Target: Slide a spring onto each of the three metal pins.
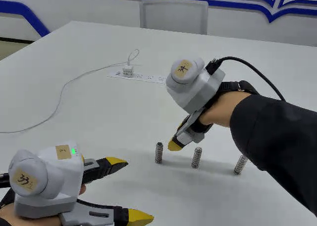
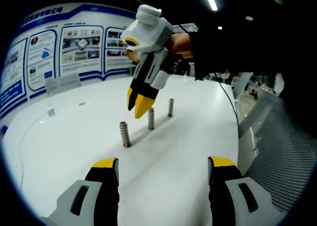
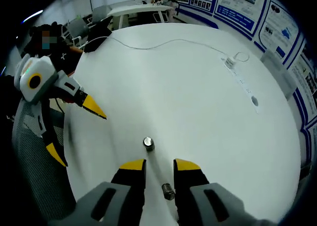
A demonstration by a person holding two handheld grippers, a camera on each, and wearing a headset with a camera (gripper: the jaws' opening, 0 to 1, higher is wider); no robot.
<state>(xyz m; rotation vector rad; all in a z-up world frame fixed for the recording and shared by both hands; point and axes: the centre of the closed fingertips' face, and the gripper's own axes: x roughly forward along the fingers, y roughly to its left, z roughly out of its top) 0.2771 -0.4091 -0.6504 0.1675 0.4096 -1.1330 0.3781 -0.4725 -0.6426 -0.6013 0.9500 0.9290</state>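
**Right gripper (image 1: 174, 145) above a row of three springs on a white desk (image 1: 99, 117)**

Right gripper: jaws narrowly parted and holding nothing, tips just above the desk between the left spring (image 1: 159, 152) and the middle spring (image 1: 196, 157). The right spring (image 1: 240, 164) is further along the same row. Left gripper (image 2: 162, 161): spread wide, empty, low toward the near edge. All three coils stand upright in the near half of the desk, well in from every edge, each apparently seated on its pin (pins hidden inside the coils), so the task looks complete. Handling, as judged: light thin wire, stiff across the coil and springy along it, slippery and likely to skip from the pads. Take hold mid-coil, lightly. Room: bare desk around the row; power strip (image 1: 141, 77) and cable (image 1: 64, 89) lie well apart toward the far edge.
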